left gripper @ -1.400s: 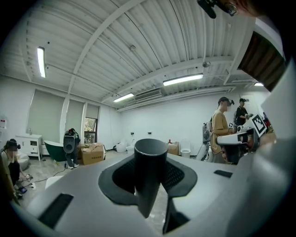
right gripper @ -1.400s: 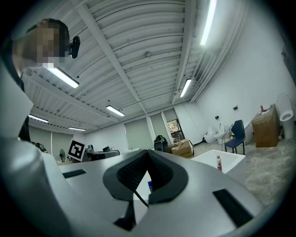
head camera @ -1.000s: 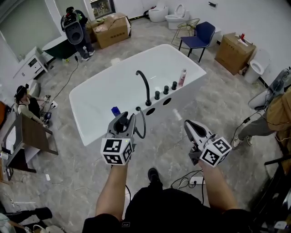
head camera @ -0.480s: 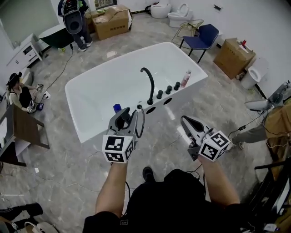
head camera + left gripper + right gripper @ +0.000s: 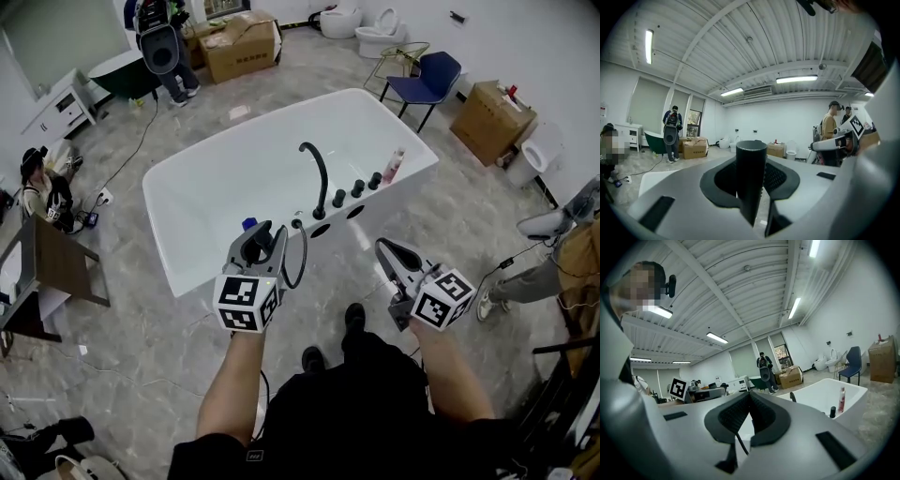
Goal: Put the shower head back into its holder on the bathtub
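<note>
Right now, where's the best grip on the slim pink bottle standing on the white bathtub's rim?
Probably the body at mid-height, coming from the floor side. The slim pink bottle stands upright at the rim of the white bathtub, black knobs close on one side, basin behind.

Head and right gripper views share the bathtub (image 5: 165, 234).

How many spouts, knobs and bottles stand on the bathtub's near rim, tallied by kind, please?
Curved black spout: 1
Round black knobs: 3
Pink bottle: 1
Total: 5
</note>
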`<state>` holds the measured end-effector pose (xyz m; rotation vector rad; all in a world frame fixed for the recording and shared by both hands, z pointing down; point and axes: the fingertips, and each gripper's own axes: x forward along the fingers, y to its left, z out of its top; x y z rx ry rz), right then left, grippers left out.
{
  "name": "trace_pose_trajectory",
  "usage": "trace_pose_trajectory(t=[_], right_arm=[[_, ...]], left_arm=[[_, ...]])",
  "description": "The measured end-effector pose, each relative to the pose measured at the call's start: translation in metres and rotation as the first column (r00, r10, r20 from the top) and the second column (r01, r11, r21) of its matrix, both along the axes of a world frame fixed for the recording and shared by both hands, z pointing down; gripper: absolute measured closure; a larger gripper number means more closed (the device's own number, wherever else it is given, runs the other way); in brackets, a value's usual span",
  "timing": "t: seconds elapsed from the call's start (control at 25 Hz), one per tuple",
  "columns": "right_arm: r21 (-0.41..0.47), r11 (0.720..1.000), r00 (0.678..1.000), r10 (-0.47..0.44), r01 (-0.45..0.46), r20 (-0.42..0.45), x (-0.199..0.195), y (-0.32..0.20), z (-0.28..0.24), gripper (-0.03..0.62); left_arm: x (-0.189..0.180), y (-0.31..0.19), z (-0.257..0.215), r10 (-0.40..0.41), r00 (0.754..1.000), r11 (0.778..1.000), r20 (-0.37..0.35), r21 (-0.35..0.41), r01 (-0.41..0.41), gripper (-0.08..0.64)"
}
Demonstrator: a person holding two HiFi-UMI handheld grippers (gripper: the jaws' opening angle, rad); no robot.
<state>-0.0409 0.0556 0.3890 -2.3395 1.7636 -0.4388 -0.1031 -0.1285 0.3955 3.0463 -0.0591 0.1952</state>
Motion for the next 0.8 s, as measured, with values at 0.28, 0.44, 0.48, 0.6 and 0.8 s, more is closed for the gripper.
trace_pose_trajectory(t=[0.28, 0.44, 0.48, 0.6, 0.8], right_arm=[[0.023, 1.000, 0.999, 0.006, -0.007, 0.032, 0.028, -0.006, 0.013, 0.575], [0.034, 0.999, 0.998, 0.014, -0.016, 0.054, 0.058, -0.009, 0.023, 0.575], [0.037, 0.999, 0.998, 0.012, -0.014, 0.057, 0.066, -0.010, 0.025, 0.575], [0.034, 0.999, 0.998, -0.010, 0.008, 0.056, 0.092, -0.011, 0.031, 0.575], [0.045, 0.998, 0.996, -0.051, 0.048, 0.072, 0.154, -0.012, 0.032, 0.575]], left_arm=[[0.029, -0.003, 0.002, 0.011, 0.999, 1.000, 0.035, 0.021, -0.011, 0.443], [0.055, -0.009, 0.011, 0.004, 0.998, 1.000, 0.057, 0.023, -0.005, 0.443], [0.062, -0.011, 0.013, -0.001, 0.998, 1.000, 0.063, 0.023, 0.000, 0.443], [0.085, -0.015, 0.017, -0.023, 0.997, 1.000, 0.078, 0.020, 0.021, 0.445], [0.127, -0.021, 0.013, -0.088, 0.993, 0.996, 0.078, 0.017, 0.087, 0.445]])
